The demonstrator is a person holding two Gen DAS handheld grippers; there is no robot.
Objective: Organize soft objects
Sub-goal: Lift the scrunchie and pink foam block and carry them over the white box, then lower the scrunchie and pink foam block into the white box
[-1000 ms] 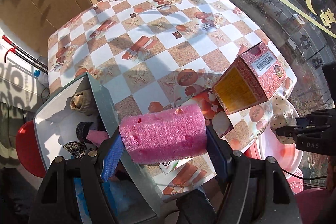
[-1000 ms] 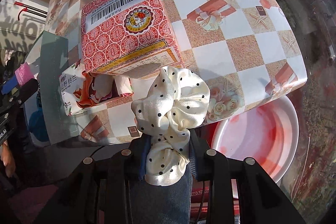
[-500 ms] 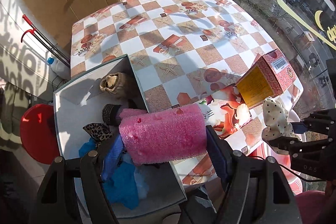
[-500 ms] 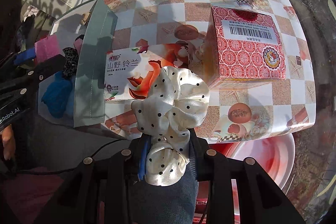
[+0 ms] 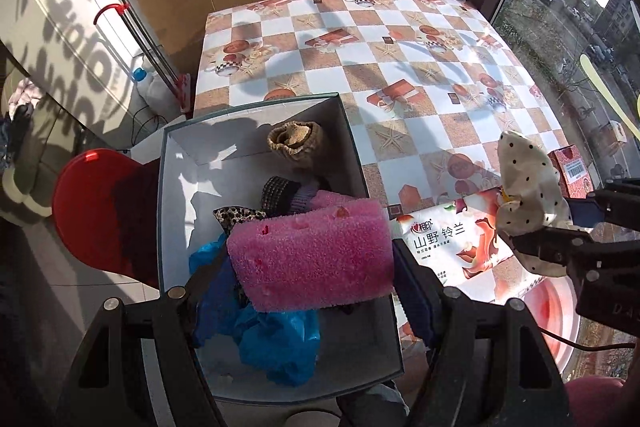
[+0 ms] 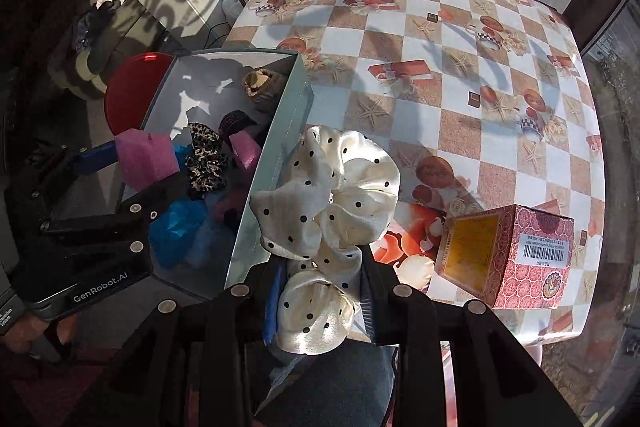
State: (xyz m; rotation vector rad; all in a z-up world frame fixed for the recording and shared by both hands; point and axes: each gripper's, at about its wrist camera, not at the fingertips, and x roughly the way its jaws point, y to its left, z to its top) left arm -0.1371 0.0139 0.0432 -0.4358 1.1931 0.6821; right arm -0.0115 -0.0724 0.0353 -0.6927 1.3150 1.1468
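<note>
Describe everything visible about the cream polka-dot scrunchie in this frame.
The cream satin scrunchie with black polka dots is a glossy, ruffled fabric ring, bunched into soft folds. The right gripper is shut on its lower part, so most of it fans out above the fingers. It hangs in the air beside the open grey box, above the table's edge, touching nothing else visible.

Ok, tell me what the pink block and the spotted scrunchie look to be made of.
Pink block: likely open-cell foam sponge, matte; its surface is grainy, porous and pitted with small holes.
Spotted scrunchie: looks like satin-type fabric, cream with black dots; it has glossy highlights and soft gathered folds. The exact fibre cannot be told.
</note>
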